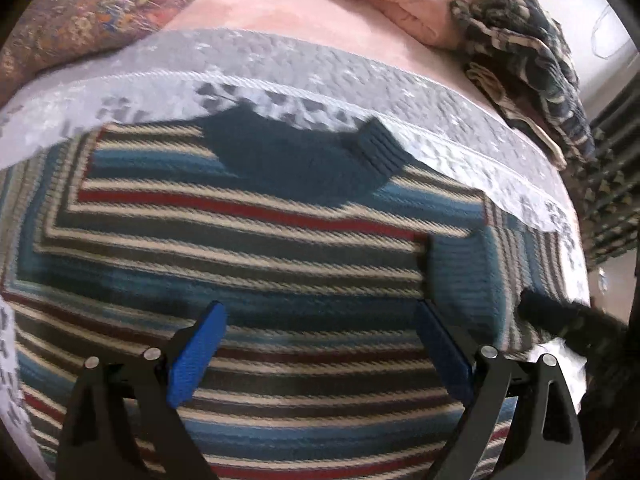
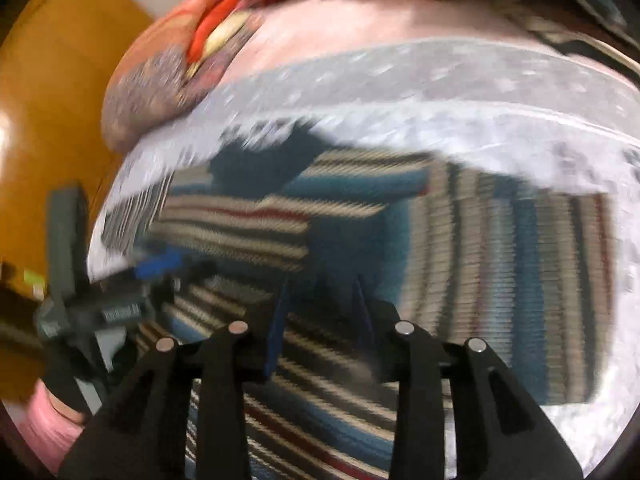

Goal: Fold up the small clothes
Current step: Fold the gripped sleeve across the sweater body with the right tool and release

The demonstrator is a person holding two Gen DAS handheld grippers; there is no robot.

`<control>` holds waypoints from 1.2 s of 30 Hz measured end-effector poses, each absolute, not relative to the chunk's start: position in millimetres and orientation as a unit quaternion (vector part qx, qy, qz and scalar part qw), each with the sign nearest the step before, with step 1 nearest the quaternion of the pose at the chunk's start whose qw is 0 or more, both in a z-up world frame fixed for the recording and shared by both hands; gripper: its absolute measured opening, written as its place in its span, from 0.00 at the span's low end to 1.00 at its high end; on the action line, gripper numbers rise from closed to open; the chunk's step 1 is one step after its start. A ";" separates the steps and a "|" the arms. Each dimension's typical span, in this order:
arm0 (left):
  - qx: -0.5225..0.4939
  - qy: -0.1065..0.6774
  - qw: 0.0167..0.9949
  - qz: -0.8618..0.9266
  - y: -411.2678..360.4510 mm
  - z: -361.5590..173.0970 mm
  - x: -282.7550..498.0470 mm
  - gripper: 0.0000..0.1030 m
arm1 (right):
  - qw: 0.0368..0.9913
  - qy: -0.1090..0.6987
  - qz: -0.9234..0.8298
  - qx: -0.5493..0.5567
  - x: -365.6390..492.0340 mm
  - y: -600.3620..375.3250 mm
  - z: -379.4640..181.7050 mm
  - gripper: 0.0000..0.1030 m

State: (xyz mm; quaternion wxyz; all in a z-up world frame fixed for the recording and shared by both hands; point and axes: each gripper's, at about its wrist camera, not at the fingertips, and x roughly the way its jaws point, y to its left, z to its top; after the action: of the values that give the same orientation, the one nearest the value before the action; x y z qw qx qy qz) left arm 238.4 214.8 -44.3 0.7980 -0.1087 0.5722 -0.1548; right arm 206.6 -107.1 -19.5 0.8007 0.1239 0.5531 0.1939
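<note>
Left gripper (image 1: 322,350): jaws wide apart, empty, above striped sweater (image 1: 248,248).
Right gripper (image 2: 320,312): jaws partly apart, gripping nothing; blurred.

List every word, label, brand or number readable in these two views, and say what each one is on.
No text can be read in either view.
Other claw's body: a small pale strip that may be lettering, too blurred to read.
Striped sweater: stripes only, no label showing.
Lilac quilt: woven pattern, no words.
Patterned pillow: floral print, no words.
</note>
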 end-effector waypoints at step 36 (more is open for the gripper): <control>-0.197 0.498 0.823 -0.187 240.3 -7.0 253.9 0.08 | 0.782 0.588 0.093 0.185 203.7 -220.3 -58.0 0.33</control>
State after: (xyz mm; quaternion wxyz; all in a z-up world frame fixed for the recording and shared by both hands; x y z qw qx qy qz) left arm 253.9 240.3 -7.0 0.8234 -0.1973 0.4980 -0.1874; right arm 203.7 -220.3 -58.0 0.7815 0.1853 0.5883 0.0934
